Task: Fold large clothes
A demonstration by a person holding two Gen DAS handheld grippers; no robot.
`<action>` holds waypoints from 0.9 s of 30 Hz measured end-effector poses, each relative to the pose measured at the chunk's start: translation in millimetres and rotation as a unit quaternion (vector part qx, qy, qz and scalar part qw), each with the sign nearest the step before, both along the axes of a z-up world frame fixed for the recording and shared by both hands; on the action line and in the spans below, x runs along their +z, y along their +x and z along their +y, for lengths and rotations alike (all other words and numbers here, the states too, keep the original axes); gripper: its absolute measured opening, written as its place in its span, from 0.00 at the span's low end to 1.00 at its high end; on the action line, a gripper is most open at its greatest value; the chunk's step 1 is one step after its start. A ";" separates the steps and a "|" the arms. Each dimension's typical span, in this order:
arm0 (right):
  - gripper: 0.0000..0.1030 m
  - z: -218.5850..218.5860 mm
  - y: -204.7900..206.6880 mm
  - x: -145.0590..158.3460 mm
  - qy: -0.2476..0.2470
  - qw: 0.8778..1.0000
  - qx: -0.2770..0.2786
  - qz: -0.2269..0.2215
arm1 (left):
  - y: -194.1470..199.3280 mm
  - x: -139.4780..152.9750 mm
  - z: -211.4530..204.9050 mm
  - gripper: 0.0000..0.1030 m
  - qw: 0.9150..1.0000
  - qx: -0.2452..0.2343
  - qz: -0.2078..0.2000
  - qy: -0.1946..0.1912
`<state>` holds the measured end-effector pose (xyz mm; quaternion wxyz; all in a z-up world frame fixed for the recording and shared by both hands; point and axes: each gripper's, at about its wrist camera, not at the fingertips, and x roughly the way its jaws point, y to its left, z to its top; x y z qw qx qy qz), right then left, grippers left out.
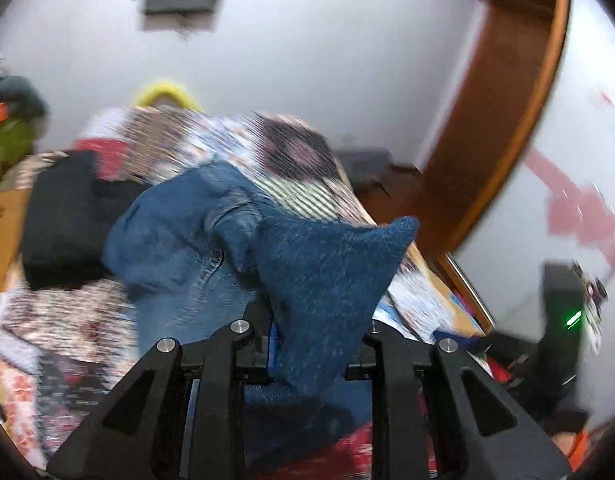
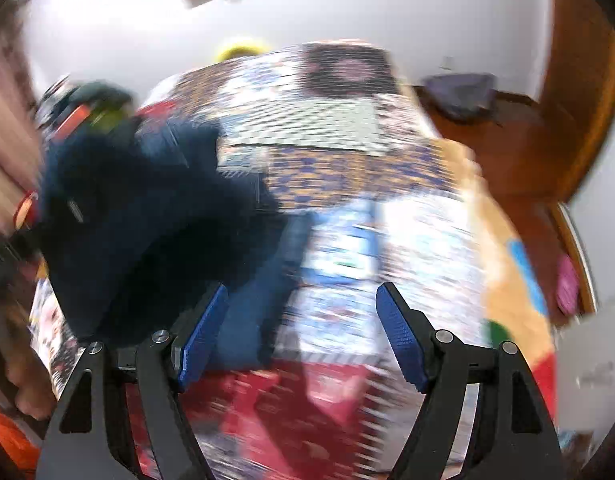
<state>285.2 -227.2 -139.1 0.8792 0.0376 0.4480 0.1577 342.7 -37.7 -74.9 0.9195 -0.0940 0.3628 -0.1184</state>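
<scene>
The blue knitted garment lies bunched on the patterned bedspread, with one corner lifted toward the camera in the left wrist view. That corner is pinched in the left tool, whose jaws are closed on the fabric; the cloth rises from between them and fans out toward 1 o'clock. At 9 o'clock from the garment sits a black folded item, touching its edge. A yellow object shows at 11 o'clock, beyond the bed, against the white wall. A wooden frame curves down at 2 o'clock.

In the right wrist view the garment is a dark blue mass at 10 o'clock from the right tool, whose blue pads stand wide apart with nothing between them, above the blurred bedspread.
</scene>
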 end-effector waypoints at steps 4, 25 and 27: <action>0.71 -29.1 -7.7 -6.3 0.008 0.999 -0.036 0.014 | 16.6 -59.8 -54.8 0.20 0.991 -0.089 0.095 0.018; 0.74 54.4 -4.6 10.2 -0.016 0.993 0.111 -0.037 | -33.0 -38.4 37.4 0.70 0.991 -0.036 0.043 0.122; 0.74 55.0 -0.2 -4.6 -0.035 0.993 0.110 -0.020 | -31.3 -53.4 50.0 0.70 0.989 -0.028 0.067 0.127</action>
